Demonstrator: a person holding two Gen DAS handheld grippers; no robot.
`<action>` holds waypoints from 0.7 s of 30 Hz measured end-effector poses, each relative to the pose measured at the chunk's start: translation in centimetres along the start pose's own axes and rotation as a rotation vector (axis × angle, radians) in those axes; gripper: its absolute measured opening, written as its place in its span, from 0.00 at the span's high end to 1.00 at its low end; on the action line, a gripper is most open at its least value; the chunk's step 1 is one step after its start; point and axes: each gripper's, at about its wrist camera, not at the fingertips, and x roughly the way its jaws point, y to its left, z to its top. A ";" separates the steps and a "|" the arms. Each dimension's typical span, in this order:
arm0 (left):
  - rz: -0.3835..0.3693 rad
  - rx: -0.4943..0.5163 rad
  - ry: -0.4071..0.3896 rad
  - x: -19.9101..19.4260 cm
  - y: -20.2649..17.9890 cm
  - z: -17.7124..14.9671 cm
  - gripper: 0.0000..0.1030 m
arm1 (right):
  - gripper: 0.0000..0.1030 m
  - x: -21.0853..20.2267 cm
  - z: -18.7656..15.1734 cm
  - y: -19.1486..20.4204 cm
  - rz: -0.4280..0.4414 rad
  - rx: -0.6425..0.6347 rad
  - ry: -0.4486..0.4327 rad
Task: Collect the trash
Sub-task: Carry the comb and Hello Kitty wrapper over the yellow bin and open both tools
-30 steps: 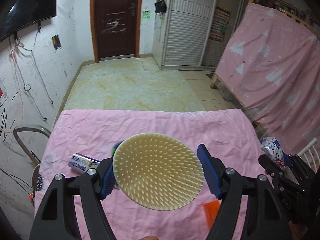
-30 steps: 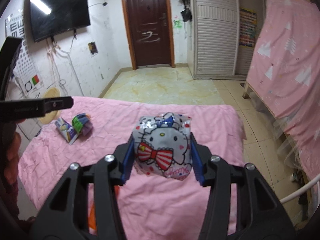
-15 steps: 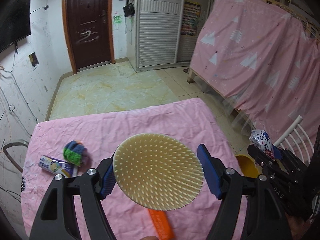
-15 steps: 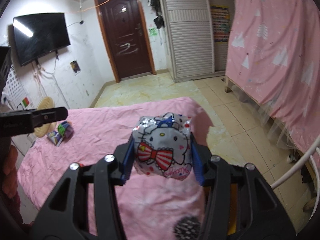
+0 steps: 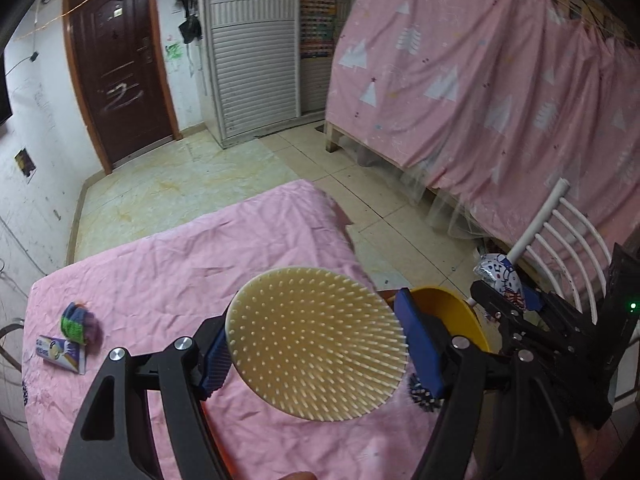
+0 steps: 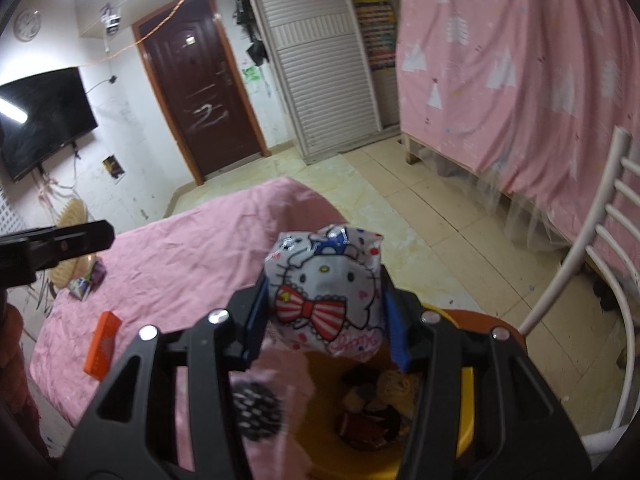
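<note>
we are holding the right claw (image 6: pixel 326 300) clamped on the cartoon wrapper (image 6: pixel 324 292) above the yellow bin (image 6: pixel 460 440) for dropping, the left claw (image 5: pixel 316 344) seemingly clamped on the bristle disc (image 5: pixel 316 344).

Cream brush (image 5: pixel 316 344), cartoon-cat printed packet (image 6: pixel 326 296), yellow bin (image 6: pixel 466 420), pink sheet (image 5: pixel 192 264)

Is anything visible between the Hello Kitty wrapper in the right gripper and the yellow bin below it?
Nothing visible. The Hello Kitty wrapper, clamped in the right gripper, hangs above the yellow bin, whose open top shows only trash inside.
</note>
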 end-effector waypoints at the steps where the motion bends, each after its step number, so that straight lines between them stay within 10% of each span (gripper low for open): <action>1: -0.007 0.009 0.004 0.3 -0.7 0.0 0.37 | 0.54 0.1 -0.2 -0.4 -0.003 0.009 0.002; 8: -0.060 0.054 0.028 1.9 -5.2 -0.1 0.37 | 0.50 0.8 -1.4 -3.1 -0.013 0.047 0.033; 12: -0.088 0.069 0.045 2.8 -7.2 -0.3 0.37 | 0.26 1.0 -2.1 -4.1 -0.020 0.063 0.050; 21: -0.129 0.094 0.087 4.9 -10.5 -0.6 0.37 | 0.26 1.2 -3.0 -7.0 -0.052 0.146 0.047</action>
